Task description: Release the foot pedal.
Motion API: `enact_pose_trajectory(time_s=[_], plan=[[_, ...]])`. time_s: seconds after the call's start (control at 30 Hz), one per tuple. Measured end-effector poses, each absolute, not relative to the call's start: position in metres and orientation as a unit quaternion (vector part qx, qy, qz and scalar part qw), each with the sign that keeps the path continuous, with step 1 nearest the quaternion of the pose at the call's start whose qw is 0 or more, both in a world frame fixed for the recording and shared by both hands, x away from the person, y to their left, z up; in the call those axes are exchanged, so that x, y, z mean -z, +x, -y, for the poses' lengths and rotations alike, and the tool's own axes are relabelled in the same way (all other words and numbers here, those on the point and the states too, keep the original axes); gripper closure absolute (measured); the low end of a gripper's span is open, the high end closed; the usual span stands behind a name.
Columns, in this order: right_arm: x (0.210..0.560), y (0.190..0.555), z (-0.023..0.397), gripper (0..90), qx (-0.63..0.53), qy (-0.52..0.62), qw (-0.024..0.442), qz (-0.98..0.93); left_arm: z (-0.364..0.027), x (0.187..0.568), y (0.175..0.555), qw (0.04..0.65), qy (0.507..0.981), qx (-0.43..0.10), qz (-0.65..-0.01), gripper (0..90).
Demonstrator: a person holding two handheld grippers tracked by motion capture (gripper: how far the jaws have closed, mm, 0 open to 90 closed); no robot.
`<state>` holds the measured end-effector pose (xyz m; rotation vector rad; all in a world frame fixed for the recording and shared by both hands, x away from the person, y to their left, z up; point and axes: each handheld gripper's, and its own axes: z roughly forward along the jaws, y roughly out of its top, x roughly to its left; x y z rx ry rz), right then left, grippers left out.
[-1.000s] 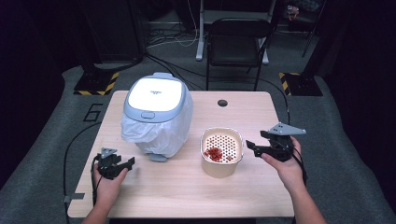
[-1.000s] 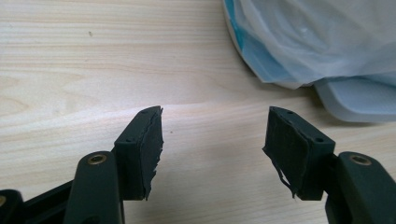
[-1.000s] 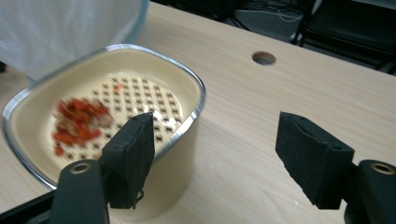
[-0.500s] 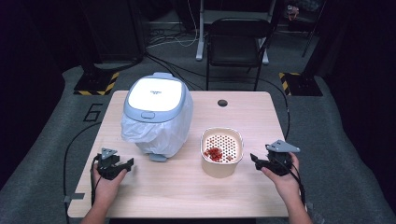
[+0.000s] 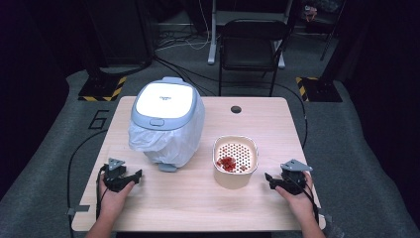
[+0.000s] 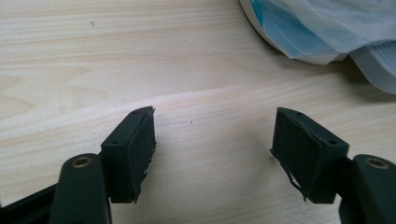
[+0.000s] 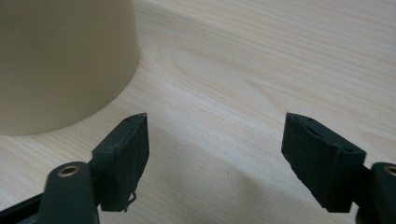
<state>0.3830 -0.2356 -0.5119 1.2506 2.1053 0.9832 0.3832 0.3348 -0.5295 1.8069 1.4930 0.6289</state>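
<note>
High view, from left to right: the left gripper (image 5: 133, 177) rests low on the pale wooden table (image 5: 198, 208), held in the person's left hand (image 5: 113, 194) near the front left corner. Its jaws stand apart with nothing between them, and they have just been opening; the left gripper view shows bare wood between the two black pads (image 6: 135, 154). Just beyond it stands the white, grey-lidded bin lined with a thin white plastic bag (image 5: 166, 124), whose bag edge and blue trim reach into the top right of the left gripper view (image 6: 327, 32). To the right of the bin, apart from it, sits the round cream plastic tub with a perforated insert (image 5: 235, 161), and a small heap of red pieces (image 5: 228, 163) lies on the left part of that insert. Farther right, the right gripper (image 5: 269, 181) lies close to the table in the person's right hand (image 5: 297, 196), pointing toward the tub and near it without touching. Its jaws are wide and empty and have just been opening; in the right gripper view the tub's cream wall (image 7: 65, 60) stands just beyond the left pad (image 7: 123, 158).
</note>
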Motion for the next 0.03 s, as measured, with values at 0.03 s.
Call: enact_pose_trajectory(time_s=[0.03], plan=[[0.5146,0.3839,0.2354,21.9,-0.358,0.46,0.249,-0.773,-0.3331,0.5305,0.3833,0.345,0.703,-0.249,-0.569,27.9]])
